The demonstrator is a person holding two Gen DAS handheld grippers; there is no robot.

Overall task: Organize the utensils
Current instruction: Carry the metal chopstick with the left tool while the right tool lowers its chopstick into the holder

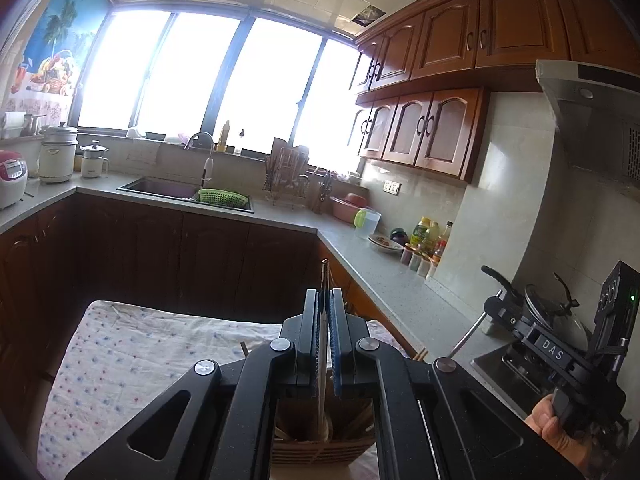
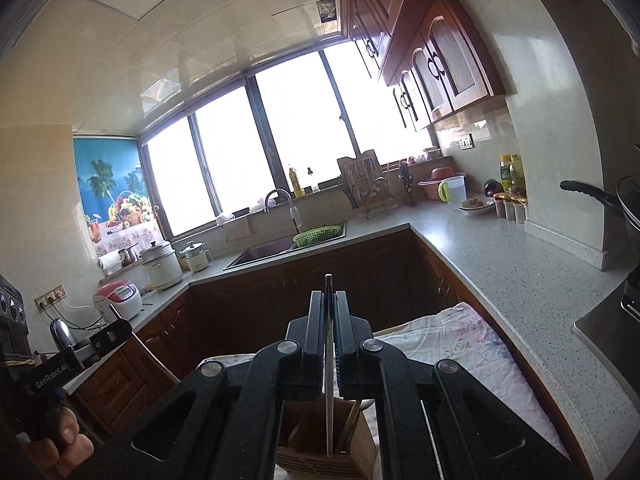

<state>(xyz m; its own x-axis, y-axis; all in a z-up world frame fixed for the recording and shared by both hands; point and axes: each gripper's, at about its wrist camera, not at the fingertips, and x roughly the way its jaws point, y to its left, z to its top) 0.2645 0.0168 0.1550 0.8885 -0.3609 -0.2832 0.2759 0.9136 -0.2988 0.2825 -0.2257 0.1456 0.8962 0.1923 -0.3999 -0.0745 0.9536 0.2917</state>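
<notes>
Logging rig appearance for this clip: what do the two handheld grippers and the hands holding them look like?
Both grippers are matte black with silver pivot bolts. The left gripper has blue ribbed pads on its fingers and "GenRobot.AI" printed on its body. The right gripper carries a "DAS" label and a small green light. Bare fingers of each hand show; no sleeves visible.

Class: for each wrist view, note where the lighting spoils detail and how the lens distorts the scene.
Left wrist view: window blown white, cabinets beneath dark, countertop bowed by fisheye. Right wrist view: window equally overexposed, ceiling glare, curved edges, black corners.
</notes>
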